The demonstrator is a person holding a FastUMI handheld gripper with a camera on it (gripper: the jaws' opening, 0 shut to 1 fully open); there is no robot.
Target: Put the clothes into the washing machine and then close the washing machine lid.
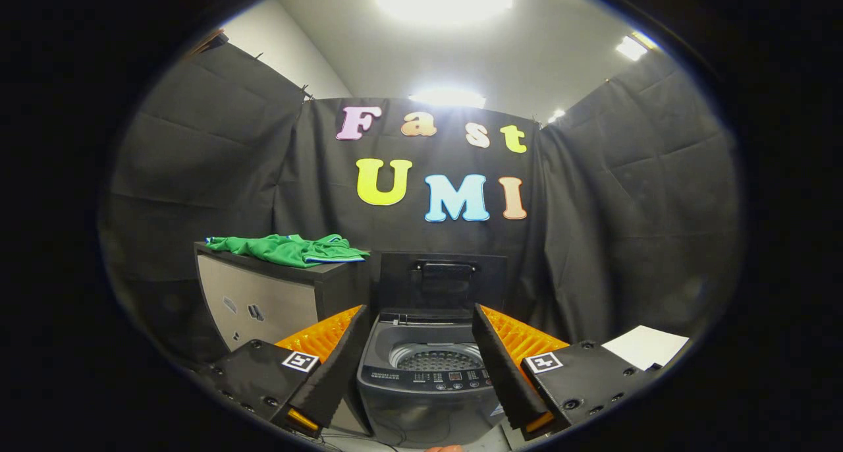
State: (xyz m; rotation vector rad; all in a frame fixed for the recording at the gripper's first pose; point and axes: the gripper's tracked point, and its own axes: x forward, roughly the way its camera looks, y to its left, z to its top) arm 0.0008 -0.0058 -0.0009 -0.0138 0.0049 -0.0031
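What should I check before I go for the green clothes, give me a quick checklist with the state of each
1. Washing machine lid raised: ok, it stands upright behind the drum opening.
2. Drum free to take the load: ok as far as seen, its perforated bottom shows bare.
3. Green clothes within sight: ok, bunched on top of the cabinet beside the machine.
4. Gripper ready to grasp: ok, fingers spread wide with nothing between them but the view of the machine beyond.
5. All of the garment on the cabinet top: cannot tell, its far side is hidden.
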